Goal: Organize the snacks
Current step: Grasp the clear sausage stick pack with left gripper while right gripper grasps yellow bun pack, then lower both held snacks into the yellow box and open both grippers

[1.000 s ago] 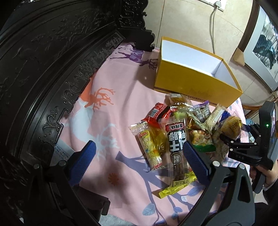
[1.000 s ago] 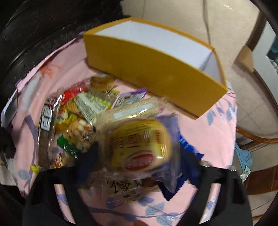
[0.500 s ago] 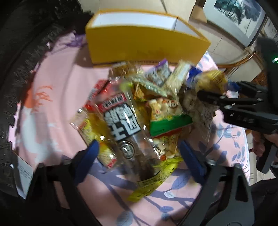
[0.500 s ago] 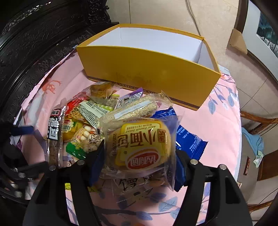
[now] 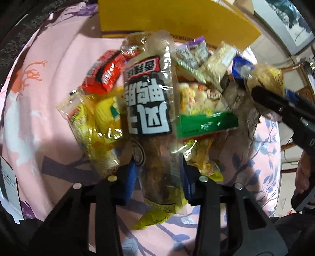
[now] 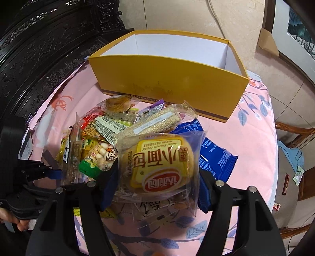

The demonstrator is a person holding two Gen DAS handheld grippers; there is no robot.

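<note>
My left gripper is shut on a long clear packet of brown meat with a black and white label, at its lower end; this packet's edge shows in the right wrist view. My right gripper is shut on a round bread in a clear wrapper with a yellow and red label, held above the snack pile. The same bread shows at the right of the left wrist view. The yellow box stands open and empty behind the pile, its wall also in the left wrist view.
The pile lies on a pink printed cloth: a blue packet, a sesame bar, a green packet of puffs, a red packet, a yellow corn packet. Dark carved wood rises at the left.
My left gripper has moved down onto the pile and closed on the meat packet. My right gripper has lifted the bread a little higher.
</note>
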